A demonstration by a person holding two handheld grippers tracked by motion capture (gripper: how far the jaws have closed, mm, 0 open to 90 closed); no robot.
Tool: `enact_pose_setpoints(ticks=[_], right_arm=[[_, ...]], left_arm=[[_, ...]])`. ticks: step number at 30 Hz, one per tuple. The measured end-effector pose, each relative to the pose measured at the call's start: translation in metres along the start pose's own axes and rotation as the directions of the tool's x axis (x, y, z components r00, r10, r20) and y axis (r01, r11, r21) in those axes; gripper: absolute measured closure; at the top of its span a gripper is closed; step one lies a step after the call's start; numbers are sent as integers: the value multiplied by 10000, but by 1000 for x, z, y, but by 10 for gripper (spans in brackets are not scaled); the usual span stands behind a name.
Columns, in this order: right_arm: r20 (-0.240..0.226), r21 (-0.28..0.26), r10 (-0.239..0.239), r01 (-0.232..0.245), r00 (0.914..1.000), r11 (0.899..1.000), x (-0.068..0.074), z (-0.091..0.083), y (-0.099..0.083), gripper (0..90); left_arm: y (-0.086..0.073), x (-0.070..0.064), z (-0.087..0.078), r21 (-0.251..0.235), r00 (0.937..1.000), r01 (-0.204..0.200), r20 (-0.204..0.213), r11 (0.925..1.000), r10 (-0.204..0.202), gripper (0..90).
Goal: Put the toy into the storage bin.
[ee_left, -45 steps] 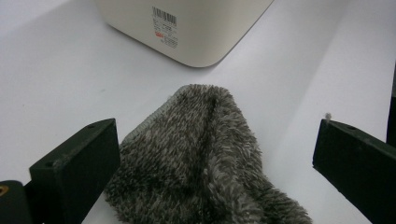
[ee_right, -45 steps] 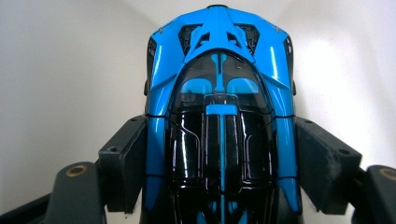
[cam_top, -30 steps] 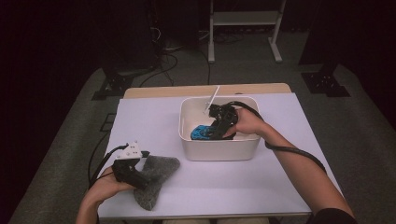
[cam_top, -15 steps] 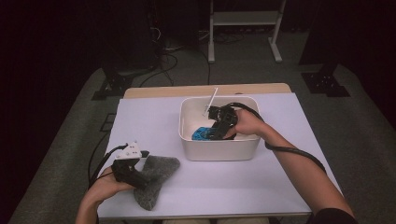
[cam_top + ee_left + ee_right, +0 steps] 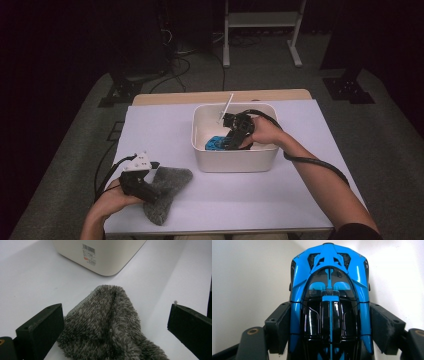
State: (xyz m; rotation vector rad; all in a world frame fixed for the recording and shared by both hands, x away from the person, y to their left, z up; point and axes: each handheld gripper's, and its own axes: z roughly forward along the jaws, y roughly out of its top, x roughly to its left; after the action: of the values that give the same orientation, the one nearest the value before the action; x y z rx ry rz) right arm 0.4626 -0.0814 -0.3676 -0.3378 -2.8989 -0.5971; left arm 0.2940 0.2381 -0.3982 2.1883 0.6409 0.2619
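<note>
- The car [image 5: 329,302], a glossy blue and black toy, sits inside the tub [image 5: 235,160], toward its near left part, and the right gripper [image 5: 231,142] has its fingers [image 5: 279,326] clenched on the car's two flanks.
- The tub is white and stands at the middle of the worktop [image 5: 300,200], nearer the far edge; a barcode label shows on its outer wall in the left gripper view.
- The left gripper [image 5: 145,192] rests at the near left corner with its fingers [image 5: 41,330] spread wide, released, on either side of a grey fluffy cloth [image 5: 167,192] that lies flat there.
- Risk, as I judge it: the car's shell is slick and tapers, so it could slide out of the grip on the lift; it could also catch the tub's rim and tip the tub.
- The worktop has a pale lilac cover with a wooden strip showing at the far edge.
- Beyond it is grey carpet, cables, stand feet and a dark room.
</note>
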Motion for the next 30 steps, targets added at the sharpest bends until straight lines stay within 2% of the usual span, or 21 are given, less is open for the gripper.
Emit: enact_pose_setpoints(ticks=[10, 14, 17, 20, 21, 22, 24, 25, 30], right_arm=[[-49, -79, 58, -58, 10000, 10000, -1, -1, 0, 266], [20, 301, 67, -68, 10000, 9995, -3, 3, 1, 264], [34, 357, 179, -180, 9998, 9992, -3, 4, 0, 262], [167, 698, 227, -238, 9996, 9973, -3, 7, 0, 253], [147, 640, 285, -294, 9995, 9975, -3, 7, 0, 263], [58, 307, 466, -467, 9989, 9984, -4, 3, 0, 295], [-75, -125, 535, -536, 9985, 9985, -5, -4, 1, 305], [110, -81, 497, -496, 9987, 9987, -3, -7, 2, 304], [66, -61, 447, -446, 9990, 9990, -2, -6, 3, 305]], left_arm=[[1, 0, 0, -20, 10000, -62, 47, 10000, 62, 3], [0, 0, -1, -27, 10000, -55, 20, 10000, 55, 3], [1, 0, -2, -86, 10000, -54, 22, 9999, 54, 3], [1, -1, -2, -133, 10000, -67, 66, 9999, 68, 2], [1, -1, -2, -148, 9999, -62, 89, 9999, 63, 3], [1, -1, -2, -160, 9999, -67, 126, 9998, 69, 2], [2, -1, -2, -179, 9999, -59, 135, 9998, 61, 2], [2, -1, -2, -166, 9998, -70, 165, 9998, 72, 3], [2, -2, -2, -185, 9999, -72, 138, 9998, 75, 2]])
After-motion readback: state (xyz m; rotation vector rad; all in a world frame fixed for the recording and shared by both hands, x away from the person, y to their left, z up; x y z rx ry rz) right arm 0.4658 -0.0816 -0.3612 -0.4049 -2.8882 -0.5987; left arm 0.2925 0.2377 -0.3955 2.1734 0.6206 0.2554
